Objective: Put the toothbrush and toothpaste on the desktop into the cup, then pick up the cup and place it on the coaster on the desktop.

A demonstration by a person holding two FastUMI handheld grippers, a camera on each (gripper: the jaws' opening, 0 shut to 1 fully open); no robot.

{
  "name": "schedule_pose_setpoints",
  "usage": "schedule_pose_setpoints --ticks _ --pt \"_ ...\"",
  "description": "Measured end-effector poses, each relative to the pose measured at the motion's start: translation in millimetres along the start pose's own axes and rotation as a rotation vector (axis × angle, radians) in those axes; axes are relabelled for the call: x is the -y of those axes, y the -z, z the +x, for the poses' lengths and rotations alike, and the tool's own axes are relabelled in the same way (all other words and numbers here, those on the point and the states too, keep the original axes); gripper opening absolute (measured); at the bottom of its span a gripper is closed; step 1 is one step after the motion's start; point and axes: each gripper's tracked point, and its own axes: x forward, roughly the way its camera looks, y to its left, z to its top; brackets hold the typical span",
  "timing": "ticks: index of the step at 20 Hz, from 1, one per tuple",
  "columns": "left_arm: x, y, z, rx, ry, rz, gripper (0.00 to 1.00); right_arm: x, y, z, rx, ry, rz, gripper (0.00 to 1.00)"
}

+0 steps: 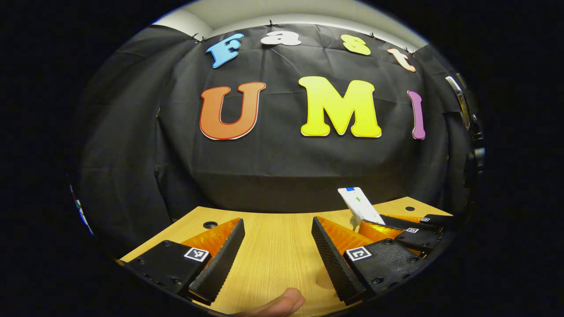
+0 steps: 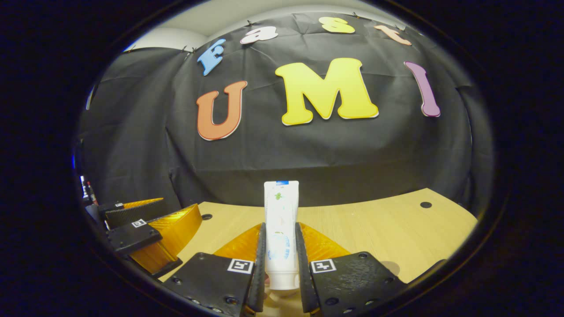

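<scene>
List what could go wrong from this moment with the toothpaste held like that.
1. The right gripper pinches the white toothpaste tube near its lower end, so the tall free end may swing or slip between the fingers.
2. The left gripper hangs open close beside it above the light wooden desktop; the two could knock together.
</scene>
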Motion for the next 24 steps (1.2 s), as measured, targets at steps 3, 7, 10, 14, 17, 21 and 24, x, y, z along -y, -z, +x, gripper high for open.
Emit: schedule_pose_setpoints --ticks 3,7,10,14,17,21,24 --pt "-5.9 0.3 -0.6 -0.001 -0.014 0.012 0.97 0.1 3.3 2.2 -0.009 -0.003 0.004 0.34" --pt "-5.8 3.2 0.3 -0.007 -0.018 0.013 0.96 -5.3 6.1 -0.9 -0.021 -0.027 0.0 0.35" --pt "-7.0 3.9 0.7 -0.012 -0.02 0.014 0.96 -5.7 -12.3 -10.2 0.039 -0.022 -0.023 0.35" --pt "-5.3 7.0 2.8 -0.021 -0.019 0.012 1.0 -4.7 -16.6 -18.8 0.052 -0.022 -0.028 0.39" --pt "-3.6 9.3 2.8 -0.031 -0.019 0.006 0.97 1.0 -21.3 -31.3 0.053 -0.02 -0.026 0.5" --pt "6.7 13.2 -2.4 -0.055 -0.019 -0.015 0.97 18.7 -29.6 -57.7 0.089 -0.002 -0.044 0.63" --pt "18.9 15.7 -7.8 -0.058 -0.028 -0.054 0.97 42.9 -28.1 -87.6 0.101 0.023 -0.062 0.78"
